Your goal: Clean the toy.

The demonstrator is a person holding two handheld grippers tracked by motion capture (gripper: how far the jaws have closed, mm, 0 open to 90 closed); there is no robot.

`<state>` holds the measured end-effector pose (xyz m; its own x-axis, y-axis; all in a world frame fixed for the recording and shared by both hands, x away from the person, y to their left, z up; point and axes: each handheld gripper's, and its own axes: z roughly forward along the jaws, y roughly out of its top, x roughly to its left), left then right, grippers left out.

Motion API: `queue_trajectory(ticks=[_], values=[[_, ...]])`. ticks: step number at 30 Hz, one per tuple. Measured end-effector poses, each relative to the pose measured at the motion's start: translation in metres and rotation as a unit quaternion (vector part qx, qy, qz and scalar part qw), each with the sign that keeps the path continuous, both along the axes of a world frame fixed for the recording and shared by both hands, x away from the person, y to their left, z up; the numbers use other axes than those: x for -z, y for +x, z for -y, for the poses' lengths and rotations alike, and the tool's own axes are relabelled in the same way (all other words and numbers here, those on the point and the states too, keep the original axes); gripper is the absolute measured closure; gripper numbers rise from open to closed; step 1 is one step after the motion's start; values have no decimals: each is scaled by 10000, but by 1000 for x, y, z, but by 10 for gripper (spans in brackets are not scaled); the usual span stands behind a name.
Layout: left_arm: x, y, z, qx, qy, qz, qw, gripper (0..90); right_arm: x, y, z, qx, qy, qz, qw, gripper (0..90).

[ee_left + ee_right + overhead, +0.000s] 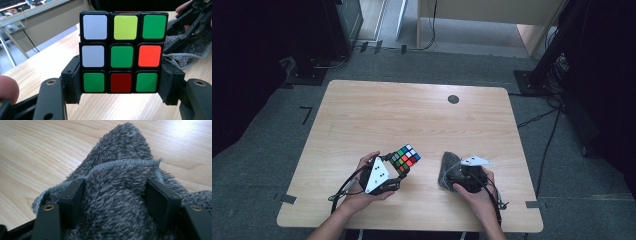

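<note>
The left gripper point(120, 100) clamped the puzzle cube point(121, 52) between its jaws, held above the surface point(412, 115). The right gripper point(113, 197) had bunched the grey cloth point(120, 195) between its pads, gripping it. The wiping step seemed ready; next, the cloth likely needed bringing against the cube's face.

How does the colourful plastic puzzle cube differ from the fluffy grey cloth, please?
The colourful plastic puzzle cube is rigid, glossy and square-edged; the fluffy grey cloth is soft, matt and bunched. The cube is lifted in the left gripper; the cloth lies on the wooden table. Each sits between a gripper's jaws, the cloth in the right gripper.
</note>
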<state>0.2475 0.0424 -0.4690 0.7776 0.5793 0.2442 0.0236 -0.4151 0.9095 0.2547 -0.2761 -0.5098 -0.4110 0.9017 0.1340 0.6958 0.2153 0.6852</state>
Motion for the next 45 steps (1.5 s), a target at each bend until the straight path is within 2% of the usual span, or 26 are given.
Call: queue_trajectory(ticks=[3, 6, 9, 10, 11, 13, 14, 15, 17, 19, 20, 22, 24, 25, 27, 29, 30, 31, 33, 35, 37, 39, 41, 42, 44, 45], values=[[0, 0, 1, 30, -22, -26, 10000, 342, 3, -2, 6, -38, 173, 124, 9998, 470], [1, -1, 3, 60, -1, -67, 10000, 342, 1, -3, 9, -80, 281, 68, 9995, 625], [3, -2, 5, 96, 77, -66, 9999, 342, -6, -6, 6, -76, 223, 204, 9995, 667], [4, -2, 6, 106, 96, -56, 9999, 342, -11, -8, 5, -79, 334, 328, 9989, 670], [4, -3, 7, 127, 122, -46, 9998, 342, -18, -11, 4, -103, 570, 492, 9971, 669], [5, -5, 10, 189, 173, -33, 9997, 342, -35, -20, 0, -272, 1161, 930, 9885, 668], [6, -7, 13, 227, 229, -7, 9995, 342, -45, -25, -4, -396, 1320, 1195, 9832, 668], [6, -8, 14, 262, 269, 9, 9993, 342, -59, -34, -11, -519, 1378, 1523, 9773, 667], [7, -12, 18, 350, 361, 58, 9987, 342, -74, -45, -21, -729, 1474, 1917, 9676, 666], [6, -15, 21, 448, 362, 81, 9983, 342, -85, -54, -33, -1017, 1683, 2093, 9579, 663], [6, -17, 22, 513, 364, 91, 9980, 342, -88, -56, -39, -1147, 1739, 2099, 9553, 662], [5, -20, 24, 626, 413, 161, 9971, 342, -88, -59, -48, -1322, 1818, 2036, 9529, 658], [4, -24, 25, 736, 462, 220, 9960, 342, -84, -58, -55, -1397, 1813, 1889, 9550, 655], [4, -24, 26, 735, 522, 232, 9957, 342, -81, -57, -56, -1360, 1741, 1869, 9572, 653], [5, -24, 25, 745, 563, 224, 9954, 343, -75, -52, -51, -1220, 1796, 1770, 9600, 653], [5, -23, 24, 748, 547, 220, 9954, 343, -70, -48, -46, -839, 1346, 1789, 9710, 654], [4, -23, 24, 747, 522, 211, 9956, 343, -69, -46, -42, -699, 1211, 1765, 9743, 654], [4, -22, 24, 748, 494, 197, 9958, 343, -68, -46, -39, -612, 1255, 1743, 9747, 654], [4, -22, 24, 741, 523, 192, 9957, 343, -72, -48, -36, -631, 1535, 1831, 9690, 652], [6, -22, 25, 742, 575, 190, 9954, 343, -79, -54, -42, -898, 1694, 1987, 9611, 648], [5, -23, 25, 767, 506, 173, 9956, 342, -83, -58, -51, -1174, 1726, 2029, 9567, 644], [2, -24, 24, 771, 458, 189, 9958, 343, -79, -57, -56, -1205, 1774, 1890, 9583, 640], [2, -23, 23, 743, 517, 204, 9957, 343, -72, -52, -51, -1067, 2094, 1712, 9568, 641], [3, -23, 22, 751, 518, 188, 9957, 343, -69, -49, -48, -933, 2011, 1646, 9611, 645], [3, -21, 21, 761, 465, 163, 9959, 343, -65, -44, -41, -556, 1645, 1574, 9722, 648], [2, -21, 21, 749, 441, 165, 9961, 343, -63, -43, -36, -423, 1623, 1541, 9737, 649]])
